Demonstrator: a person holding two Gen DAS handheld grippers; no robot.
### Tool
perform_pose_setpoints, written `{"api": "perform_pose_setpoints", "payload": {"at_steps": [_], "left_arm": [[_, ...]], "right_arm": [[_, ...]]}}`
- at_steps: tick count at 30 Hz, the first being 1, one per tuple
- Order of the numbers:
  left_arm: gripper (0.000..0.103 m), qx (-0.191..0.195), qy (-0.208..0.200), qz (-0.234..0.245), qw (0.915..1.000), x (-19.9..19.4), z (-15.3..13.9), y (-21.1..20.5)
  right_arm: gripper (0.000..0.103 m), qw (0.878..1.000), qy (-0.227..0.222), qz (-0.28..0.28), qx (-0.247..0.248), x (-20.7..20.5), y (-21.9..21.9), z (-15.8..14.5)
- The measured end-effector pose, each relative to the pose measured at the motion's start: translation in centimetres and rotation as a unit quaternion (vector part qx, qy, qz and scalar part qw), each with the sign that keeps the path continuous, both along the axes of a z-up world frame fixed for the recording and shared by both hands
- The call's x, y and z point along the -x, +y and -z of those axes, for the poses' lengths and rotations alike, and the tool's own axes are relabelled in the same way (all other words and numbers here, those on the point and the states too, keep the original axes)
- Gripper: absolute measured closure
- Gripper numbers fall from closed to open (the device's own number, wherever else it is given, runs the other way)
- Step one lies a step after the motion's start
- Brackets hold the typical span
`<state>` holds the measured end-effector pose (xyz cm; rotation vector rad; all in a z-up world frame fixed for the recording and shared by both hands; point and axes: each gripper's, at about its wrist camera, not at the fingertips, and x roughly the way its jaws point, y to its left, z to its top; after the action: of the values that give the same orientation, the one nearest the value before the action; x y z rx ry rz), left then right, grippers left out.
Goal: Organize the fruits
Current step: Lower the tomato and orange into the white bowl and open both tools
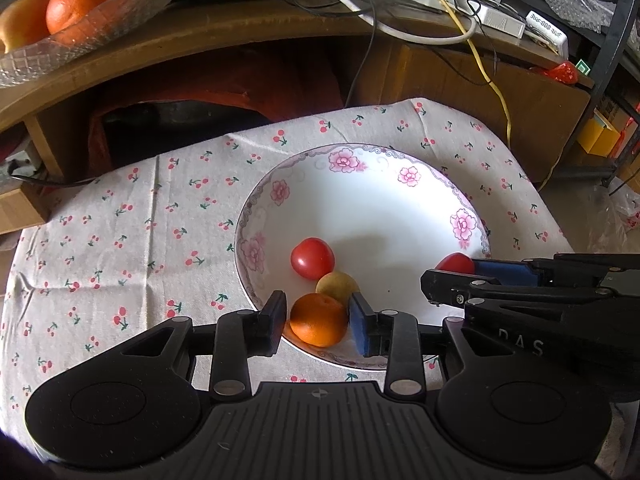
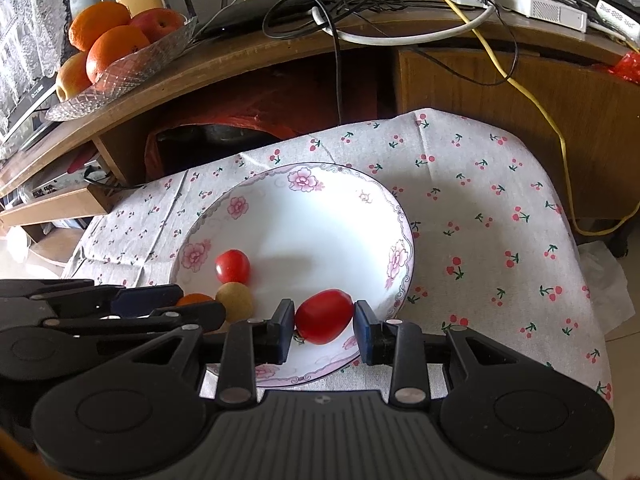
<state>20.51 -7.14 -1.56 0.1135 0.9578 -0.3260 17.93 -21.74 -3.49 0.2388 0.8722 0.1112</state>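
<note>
A white plate with pink flowers (image 1: pixel 360 148) (image 2: pixel 320 166) sits on a cherry-print cloth (image 1: pixel 120 220). In its near part lie a red tomato (image 1: pixel 312 258) (image 2: pixel 233 266) and a yellow-brown fruit (image 1: pixel 336 286) (image 2: pixel 235 300), touching each other. Just in front of them, a small orange (image 1: pixel 318 320) sits at the plate's near rim, and my left gripper (image 1: pixel 318 322) is shut on it, both pads against its sides. My right gripper (image 2: pixel 324 326) is shut on a second red tomato (image 2: pixel 324 316) (image 1: pixel 454 263) over the plate's right near rim.
A glass bowl (image 1: pixel 100 24) (image 2: pixel 152 60) of large oranges and apples stands on the wooden desk (image 1: pixel 240 28) behind, up left. Cables and white power strips (image 2: pixel 540 8) crowd the desk top. The two grippers are side by side and close together.
</note>
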Motion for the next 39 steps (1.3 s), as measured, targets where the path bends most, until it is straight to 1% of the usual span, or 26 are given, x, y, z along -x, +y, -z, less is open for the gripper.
{"api": "perform_pose_setpoints", "payload": {"at_steps": [13,16,17,19,27,39], "left_arm": [[0.053,0.01,-0.005,-0.007,0.9999,0.2,-0.6,0.3],[0.052,0.032,0.004,-0.006,0.9995,0.1,-0.7,0.5],[0.051,0.034,0.004,-0.005,0.9994,0.2,-0.8,0.5],[0.049,0.03,-0.001,-0.005,0.9995,0.3,-0.9,0.4],[0.047,0.026,-0.008,-0.006,0.9996,0.9,-1.4,0.6],[0.045,0.01,-0.009,-0.005,0.9999,3.0,-1.9,1.6]], "right_arm": [[0.07,1.0,-0.006,0.009,-0.002,0.1,-0.2,-0.4],[0.07,1.0,-0.007,0.017,-0.002,0.1,-0.4,-0.5],[0.07,1.0,-0.007,0.019,-0.004,0.1,-0.5,-0.5],[0.069,1.0,-0.008,0.021,-0.005,0.2,-0.6,-0.7],[0.069,1.0,-0.01,0.015,-0.002,0.8,-0.4,-1.0],[0.069,1.0,-0.006,-0.008,0.004,2.8,1.0,-1.5]]}}
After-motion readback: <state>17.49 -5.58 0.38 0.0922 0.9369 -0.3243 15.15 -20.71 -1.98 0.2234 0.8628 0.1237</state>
